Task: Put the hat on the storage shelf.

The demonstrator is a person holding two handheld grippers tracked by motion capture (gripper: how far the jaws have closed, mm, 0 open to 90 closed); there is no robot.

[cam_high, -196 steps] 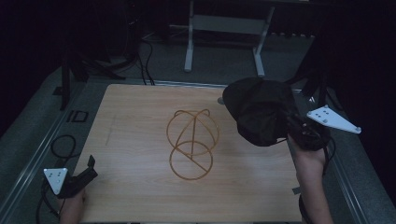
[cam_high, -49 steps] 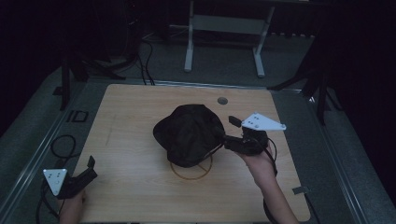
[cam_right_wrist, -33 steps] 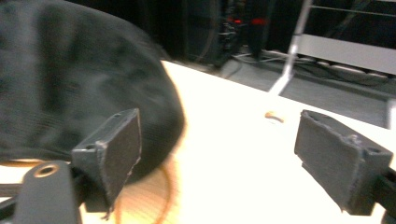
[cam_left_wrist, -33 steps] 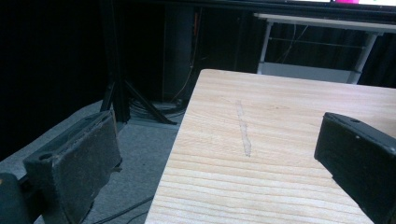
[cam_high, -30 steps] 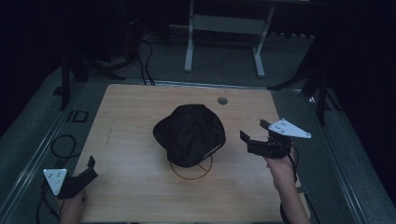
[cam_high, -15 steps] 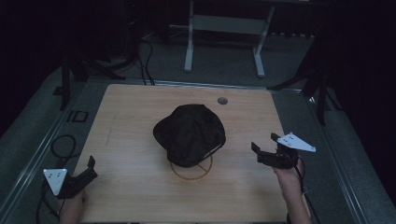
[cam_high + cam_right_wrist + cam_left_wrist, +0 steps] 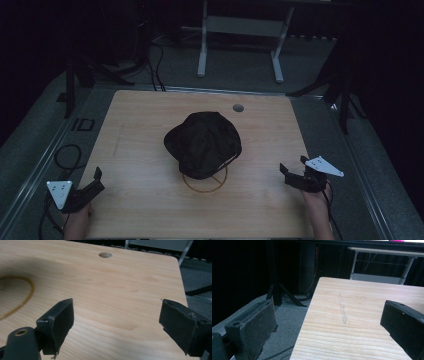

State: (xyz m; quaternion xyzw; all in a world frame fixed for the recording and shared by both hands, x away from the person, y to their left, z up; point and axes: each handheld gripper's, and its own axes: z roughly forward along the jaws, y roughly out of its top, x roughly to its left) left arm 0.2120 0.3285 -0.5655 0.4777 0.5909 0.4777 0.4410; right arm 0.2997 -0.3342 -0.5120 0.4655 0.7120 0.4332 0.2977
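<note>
High view
Cap: a black cap (image 7: 204, 143) sits on top of a wire stand (image 7: 205, 180) at the middle of the wooden table (image 7: 140, 130); only the stand's round base ring shows from under it.
Right gripper: the right gripper (image 7: 295, 173) hangs over the table's near right corner, well apart from the cap, jaws spread and holding nothing.
Left gripper: the left gripper (image 7: 96, 181) sits at the near left corner by the table's edge, jaws apart and bare.
Between tools and cap: bare wood on both sides; nothing lies in the way.
Around: a small round hole (image 7: 238, 107) in the tabletop beyond the cap; a white-legged frame (image 7: 240, 30) on the floor behind the table; a black cable (image 7: 65, 155) looping on the floor to the left; dark stand legs (image 7: 340, 95) to the right.

Left gripper view
Jaws: two black jaws set wide, with the table's left edge and a pale streak in the wood (image 7: 342, 310) between them.
Beyond: grey floor (image 7: 287, 320) and a black tripod leg (image 7: 274, 290) off the table's side.

Right gripper view
Jaws: wide apart over plain wood, nothing between them.
Stand: part of the brass-coloured base ring (image 7: 23, 298) curves in at the left, under a dark shadow.
Far edge: the round hole (image 7: 105, 255) lies ahead near the table's back edge.
</note>
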